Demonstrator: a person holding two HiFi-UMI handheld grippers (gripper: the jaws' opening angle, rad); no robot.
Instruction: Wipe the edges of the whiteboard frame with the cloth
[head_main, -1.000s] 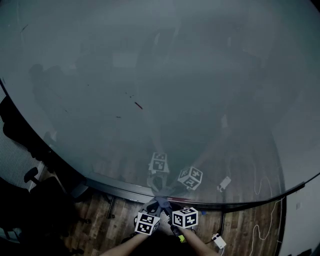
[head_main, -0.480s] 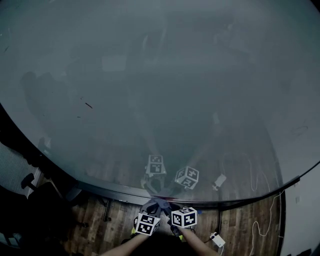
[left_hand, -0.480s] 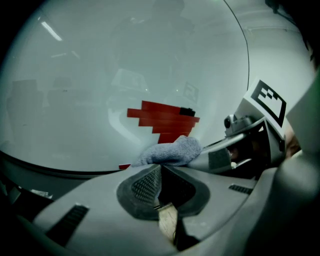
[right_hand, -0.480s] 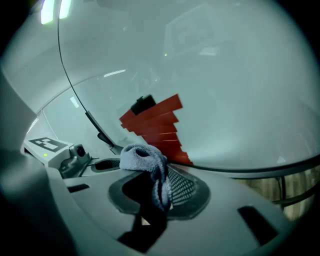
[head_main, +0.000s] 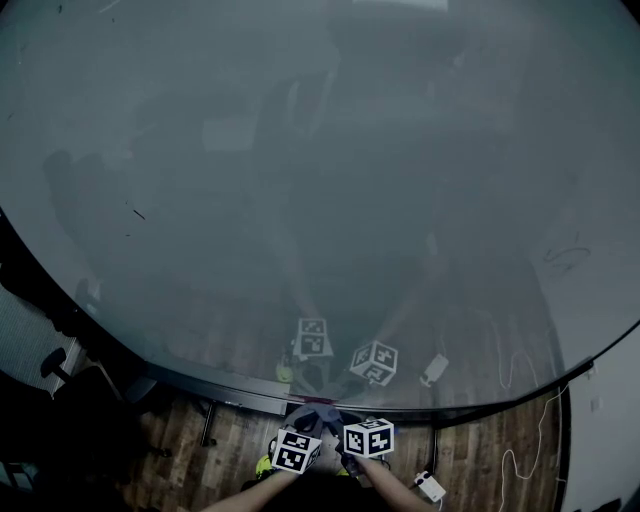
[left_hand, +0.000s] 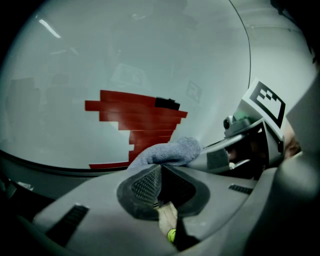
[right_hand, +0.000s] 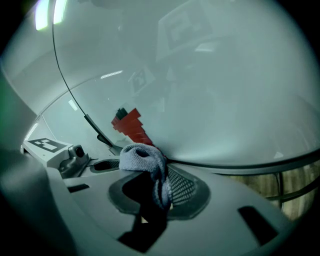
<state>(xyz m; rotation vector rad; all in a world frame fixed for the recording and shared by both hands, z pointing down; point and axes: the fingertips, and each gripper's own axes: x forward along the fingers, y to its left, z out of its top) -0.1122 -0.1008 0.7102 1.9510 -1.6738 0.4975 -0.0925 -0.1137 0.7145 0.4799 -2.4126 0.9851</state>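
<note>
1. Wood floor lies below the whiteboard, which fills nearly all of the head view. An office chair stands at the far left, and a white adapter with its cable lies on the floor at the right.
2. The whiteboard frame runs as a dark band along the board's lower edge. It continues unobstructed to both sides of the two claws, and the board face above them is bare except for faint marks.
3. Left claw and right claw sit close together at the bottom centre of the frame, tips pointed at it.
4. The cloth is a grey-blue terry piece, bunched into a rounded wad. It lies between the two claw tips, against the lower frame edge.
5. In the left gripper view, the left claw has its jaws drawn nearly together, with the cloth pinched at their tips. A red stepped patch shows on the board behind.
6. In the right gripper view, the right claw is clamped on the cloth. One fold hangs down between the jaws and the wad bulges over the tips, touching the frame.
</note>
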